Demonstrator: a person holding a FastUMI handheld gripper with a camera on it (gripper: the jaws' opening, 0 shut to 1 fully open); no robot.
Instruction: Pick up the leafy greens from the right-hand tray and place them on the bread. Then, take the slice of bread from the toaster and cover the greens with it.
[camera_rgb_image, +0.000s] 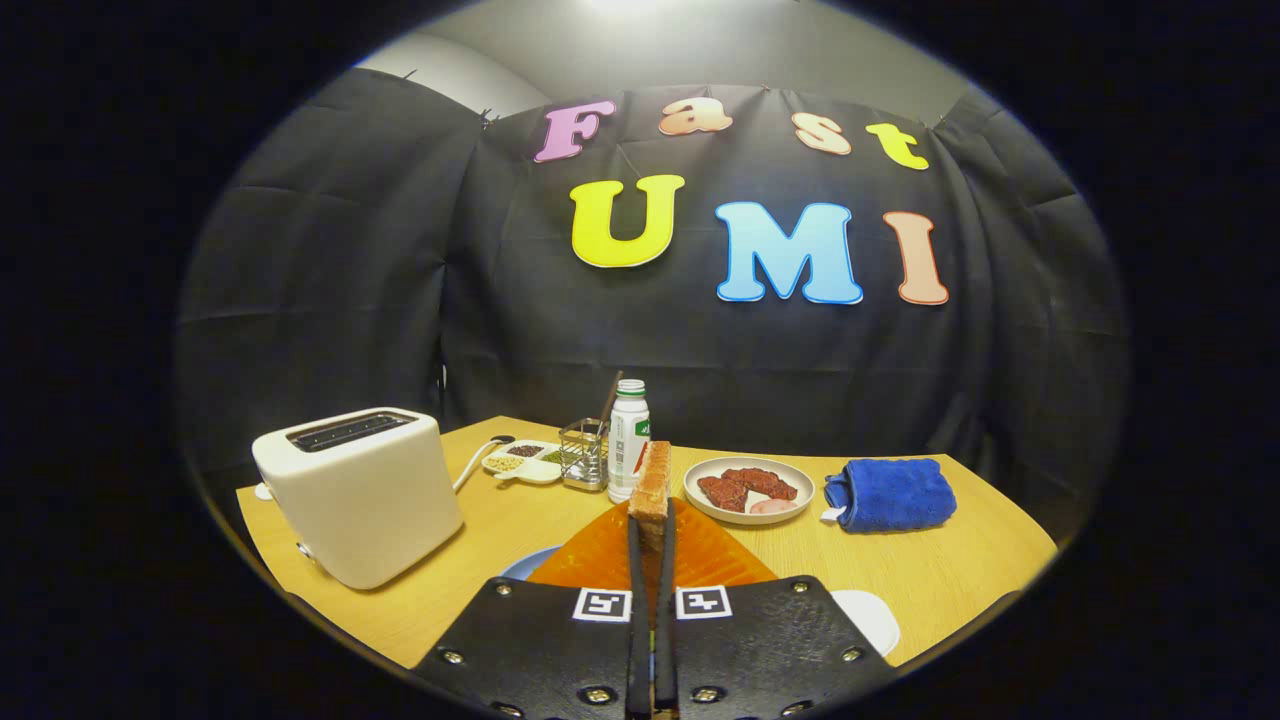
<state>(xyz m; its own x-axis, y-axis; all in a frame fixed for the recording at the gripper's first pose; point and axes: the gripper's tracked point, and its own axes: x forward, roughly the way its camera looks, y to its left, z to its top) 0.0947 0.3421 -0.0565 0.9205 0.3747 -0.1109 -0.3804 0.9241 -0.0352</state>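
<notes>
Bread slice (654, 495): standing on edge, upright, clamped between the two fingers of my claw (651, 545), both fingers pressing on its flat faces with only the slice's thickness between them. I am holding it above the orange sheet (720, 560) that is lying just ahead of the claw, over a blue plate (525, 566) whose rim is peeking out beside the fingers.

Toaster (355, 490): sitting on the table (960, 575) to the left of my fingers, near the table's front edge, its slot facing up, its cord (478, 455) trailing off behind it.

Condiment dish (522, 462): lying beyond the toaster, holding small heaps of seeds or grains.

Wire holder (584, 455): standing just beside the dish, a stick leaning out of it.

Bottle (628, 440): standing upright just beyond the bread slice, touching or nearly touching the wire holder; I cannot tell which.

Plate of meat (748, 490): resting to the right of the bottle, carrying dark red pieces and one pale pink piece.

Blue towel (890, 494): lying folded to the right of that plate, apart from it.

White dish (870, 618): showing as a rim at the right of my claw, near the table's front edge.
</notes>
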